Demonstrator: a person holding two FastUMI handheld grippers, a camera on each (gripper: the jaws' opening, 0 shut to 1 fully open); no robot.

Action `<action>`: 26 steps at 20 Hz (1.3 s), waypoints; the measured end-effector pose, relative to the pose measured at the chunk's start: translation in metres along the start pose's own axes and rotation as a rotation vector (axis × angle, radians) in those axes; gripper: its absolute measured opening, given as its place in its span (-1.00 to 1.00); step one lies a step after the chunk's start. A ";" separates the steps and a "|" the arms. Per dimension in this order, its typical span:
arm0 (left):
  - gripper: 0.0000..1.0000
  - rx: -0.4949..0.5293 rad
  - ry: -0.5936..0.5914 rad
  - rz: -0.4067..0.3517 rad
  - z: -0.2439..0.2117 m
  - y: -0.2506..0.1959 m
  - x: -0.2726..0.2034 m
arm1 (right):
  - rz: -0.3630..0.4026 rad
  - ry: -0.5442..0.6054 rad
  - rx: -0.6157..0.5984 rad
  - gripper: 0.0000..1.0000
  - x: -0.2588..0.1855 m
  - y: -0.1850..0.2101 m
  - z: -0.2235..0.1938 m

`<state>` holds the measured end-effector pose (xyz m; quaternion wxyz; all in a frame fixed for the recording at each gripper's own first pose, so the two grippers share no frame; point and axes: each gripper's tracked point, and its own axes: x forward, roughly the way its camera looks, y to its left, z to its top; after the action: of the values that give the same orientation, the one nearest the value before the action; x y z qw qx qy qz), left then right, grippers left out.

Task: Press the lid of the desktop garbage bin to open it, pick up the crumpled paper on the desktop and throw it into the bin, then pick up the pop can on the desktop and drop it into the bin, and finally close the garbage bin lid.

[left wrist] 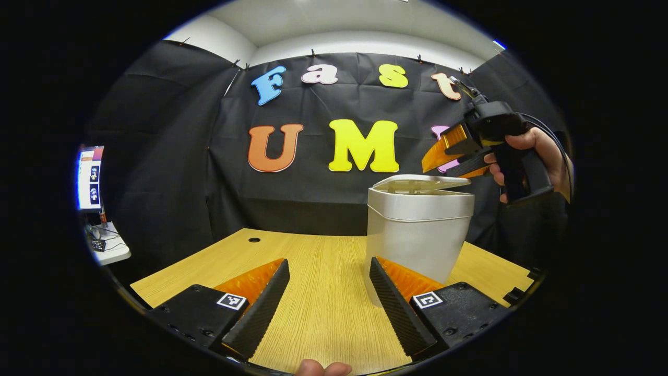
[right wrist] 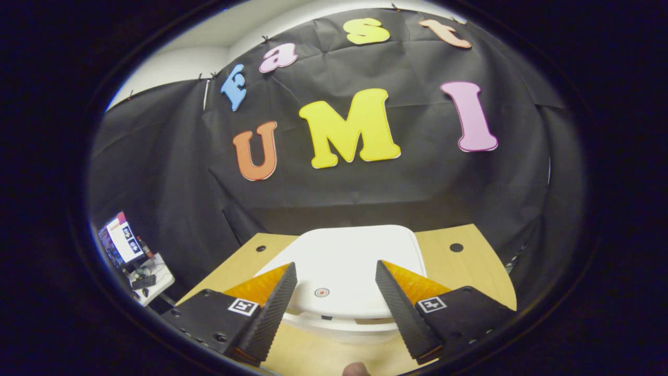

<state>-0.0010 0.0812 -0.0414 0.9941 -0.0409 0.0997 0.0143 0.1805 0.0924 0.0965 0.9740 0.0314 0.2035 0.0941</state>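
Above the bin (right wrist: 344, 292), its lid (right wrist: 360, 261) ajar, both claws (left wrist: 329, 292) (right wrist: 336, 297) gape empty, bin's inside hidden.

A staged recording booth inside a lab or office room. Black cloth (left wrist: 167, 156) pinned up as walls encloses a light wooden desk (left wrist: 323, 282) with cable holes near its far corners. White room wall and ceiling (left wrist: 334, 31) rise above the cloth. Beyond the desk's left edge, a side table (left wrist: 107, 245) carries a lit monitor (left wrist: 90, 177) and cables.
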 end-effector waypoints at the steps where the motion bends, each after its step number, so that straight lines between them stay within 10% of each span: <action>1: 0.99 -0.002 0.001 -0.001 0.000 0.000 0.000 | -0.010 -0.006 -0.022 0.80 0.000 0.000 -0.001; 16: 0.99 0.029 -0.059 -0.004 0.010 -0.012 0.000 | -0.041 -0.091 -0.106 0.91 0.012 -0.009 -0.024; 26: 0.98 0.017 -0.070 0.013 0.014 -0.006 0.000 | -0.059 -0.181 -0.147 0.64 0.021 -0.008 -0.038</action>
<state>0.0018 0.0763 -0.0274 0.9971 -0.0311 0.0654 0.0214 0.1851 0.0897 0.0528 0.9905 -0.0379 0.1079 0.0770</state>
